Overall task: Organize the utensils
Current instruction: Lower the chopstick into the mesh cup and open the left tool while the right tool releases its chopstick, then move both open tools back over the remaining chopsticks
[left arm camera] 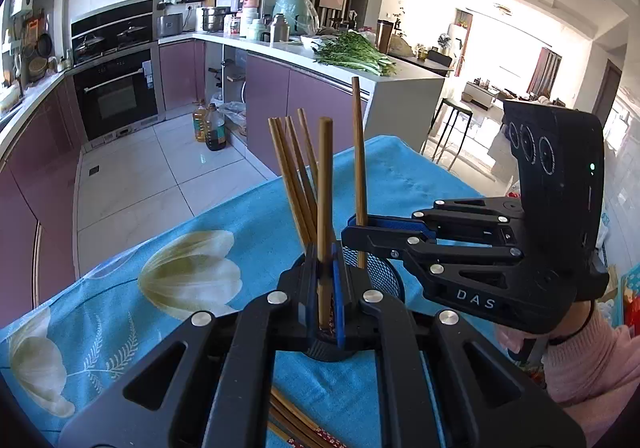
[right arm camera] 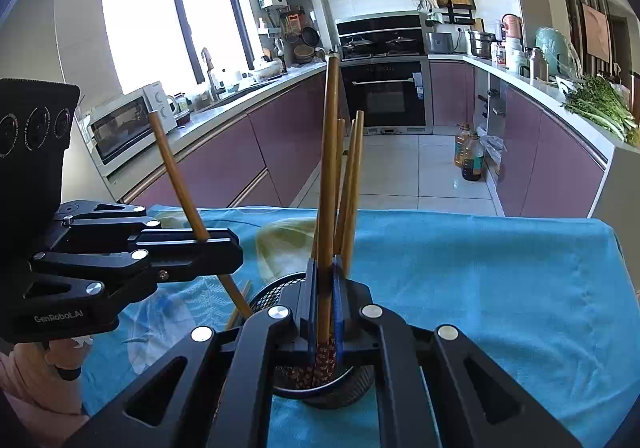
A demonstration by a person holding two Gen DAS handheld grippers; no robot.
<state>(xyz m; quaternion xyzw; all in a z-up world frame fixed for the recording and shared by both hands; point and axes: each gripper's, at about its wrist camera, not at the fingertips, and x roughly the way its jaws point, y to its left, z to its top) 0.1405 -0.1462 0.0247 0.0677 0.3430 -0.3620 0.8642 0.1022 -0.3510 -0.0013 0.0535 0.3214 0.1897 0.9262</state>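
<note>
Both tongs lower chopsticks into the mesh cup [left arm camera: 376, 276] at lower centre: left tongs [left arm camera: 328, 300] clamp one chopstick [left arm camera: 325, 184], right tongs [right arm camera: 325, 312] clamp another [right arm camera: 330, 168]. Next, likely release both. Only the left view shows loose chopsticks [left arm camera: 296, 424] on the counter [left arm camera: 400, 176] at bottom

Counting two grippers: left gripper [left arm camera: 325, 280] clamping one chopstick [left arm camera: 325, 188], right gripper [right arm camera: 324, 288] clamping another chopstick [left arm camera: 359, 152]; four chopsticks [left arm camera: 294, 176] standing in one mesh holder [left arm camera: 380, 272]; two oil bottles [left arm camera: 208, 126].
</note>
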